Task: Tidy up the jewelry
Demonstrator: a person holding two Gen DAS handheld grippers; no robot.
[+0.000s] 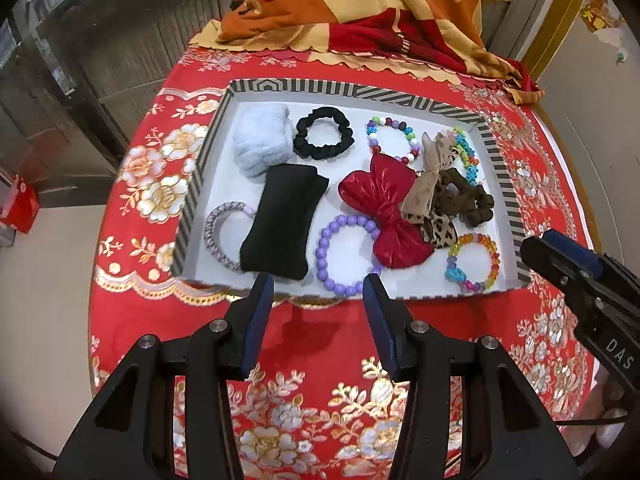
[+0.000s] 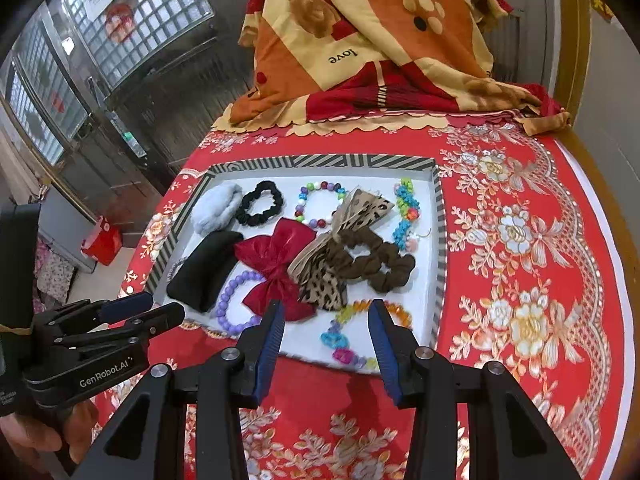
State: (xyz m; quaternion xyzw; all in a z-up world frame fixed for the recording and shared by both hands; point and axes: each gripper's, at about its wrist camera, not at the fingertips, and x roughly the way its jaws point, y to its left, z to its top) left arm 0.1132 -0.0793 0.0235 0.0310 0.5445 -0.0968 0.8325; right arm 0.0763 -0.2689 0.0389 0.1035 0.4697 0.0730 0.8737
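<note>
A striped-rim tray (image 1: 360,90) (image 2: 320,160) with a white floor holds a red bow (image 1: 380,208) (image 2: 276,264), a leopard-print bow (image 1: 432,196), a brown scrunchie (image 2: 376,260), a black scrunchie (image 1: 323,132), a pale blue fluffy scrunchie (image 1: 260,144), a black pad (image 1: 284,220), a purple bead bracelet (image 1: 346,256) and several other bead bracelets. My left gripper (image 1: 319,284) hangs open above the tray's near edge with nothing between its pads. My right gripper (image 2: 327,308) is open too, above the near right corner, over a translucent multicolour bracelet (image 2: 348,336) that lies in the tray.
The tray sits on a round table under a red floral cloth (image 1: 320,340). A folded orange and red blanket (image 2: 360,40) lies at the table's far side. A red bag (image 1: 20,204) stands on the floor to the left. A hand (image 2: 48,432) holds the left gripper.
</note>
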